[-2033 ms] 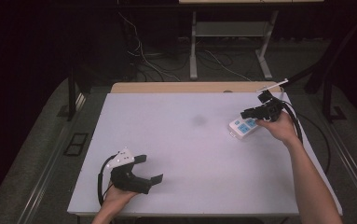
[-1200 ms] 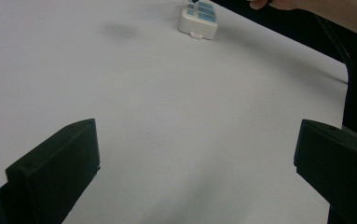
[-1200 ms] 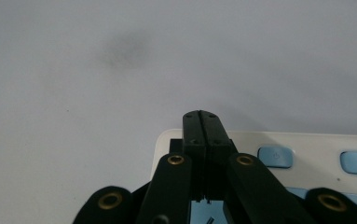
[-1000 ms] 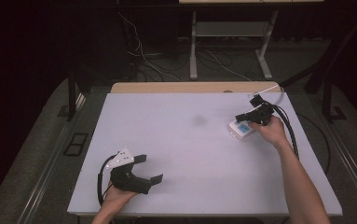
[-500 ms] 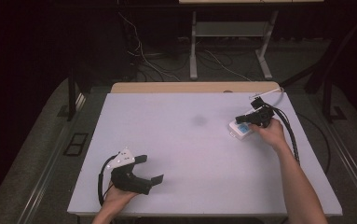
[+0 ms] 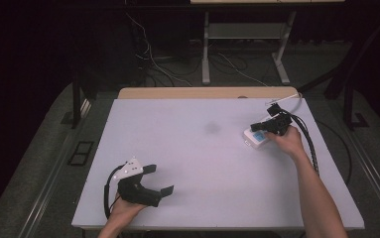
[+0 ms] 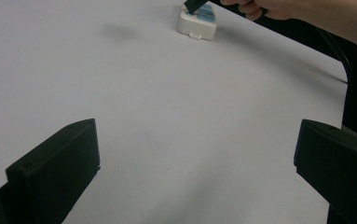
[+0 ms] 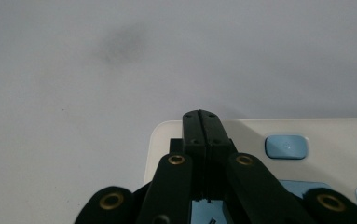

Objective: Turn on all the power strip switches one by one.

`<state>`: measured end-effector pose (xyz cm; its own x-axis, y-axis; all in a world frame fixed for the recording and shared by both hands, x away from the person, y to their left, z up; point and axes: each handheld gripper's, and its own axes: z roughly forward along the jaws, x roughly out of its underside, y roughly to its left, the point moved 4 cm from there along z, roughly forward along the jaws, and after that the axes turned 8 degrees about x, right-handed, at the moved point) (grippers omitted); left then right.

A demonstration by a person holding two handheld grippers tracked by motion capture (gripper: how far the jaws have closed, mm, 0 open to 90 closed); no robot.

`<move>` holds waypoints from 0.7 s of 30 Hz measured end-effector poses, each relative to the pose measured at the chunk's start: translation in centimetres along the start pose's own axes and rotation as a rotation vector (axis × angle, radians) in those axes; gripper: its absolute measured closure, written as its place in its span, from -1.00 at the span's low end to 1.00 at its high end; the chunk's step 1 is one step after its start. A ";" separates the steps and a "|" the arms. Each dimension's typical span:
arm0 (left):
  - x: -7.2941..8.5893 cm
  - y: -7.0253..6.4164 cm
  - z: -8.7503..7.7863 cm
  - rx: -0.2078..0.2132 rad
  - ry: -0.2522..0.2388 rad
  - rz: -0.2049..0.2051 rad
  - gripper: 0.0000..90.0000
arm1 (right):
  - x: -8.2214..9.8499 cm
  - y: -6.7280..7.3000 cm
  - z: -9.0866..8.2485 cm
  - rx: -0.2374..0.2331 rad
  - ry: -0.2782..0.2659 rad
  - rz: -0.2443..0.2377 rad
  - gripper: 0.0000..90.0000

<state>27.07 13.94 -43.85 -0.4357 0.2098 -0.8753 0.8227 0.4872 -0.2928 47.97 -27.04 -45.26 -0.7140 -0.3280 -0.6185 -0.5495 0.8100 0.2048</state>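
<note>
R gripper (image 6: 258,127) jaws pressed together over white remote w/ blue buttons (image 6: 256,137), L gripper (image 6: 158,179) spread wide, resting on white table (image 6: 202,158).

A lab-like recording room: a bare white worktop (image 6: 187,148), dark curtained surroundings, loose cables (image 6: 153,59) on grey carpet at 12 o'clock.

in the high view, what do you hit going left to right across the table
left tool, jaws open, near the front edge → faint dark smudge → white device with blue buttons → right tool, jaws closed, over the device
</note>
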 end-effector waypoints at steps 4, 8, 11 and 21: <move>0.0 0.0 0.0 0.001 0.004 0.000 -1.00 | 0.0 0.0 0.0 0.003 0.002 -0.003 1.00; 0.0 0.0 0.1 -0.004 0.002 0.001 -1.00 | 0.0 0.0 0.1 0.012 -0.004 0.011 1.00; 0.0 -0.2 0.0 -0.003 -0.006 0.004 -1.00 | 0.2 -0.2 0.1 -0.003 -0.016 0.035 1.00; 0.0 -0.3 0.0 -0.001 -0.009 0.001 -1.00 | 0.4 0.2 0.2 0.021 -0.027 0.022 1.00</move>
<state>26.83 13.81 -43.78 -0.4314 0.2027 -0.8791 0.8228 0.4880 -0.2912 47.69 -26.95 -45.59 -0.7136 -0.2974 -0.6342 -0.5248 0.8267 0.2029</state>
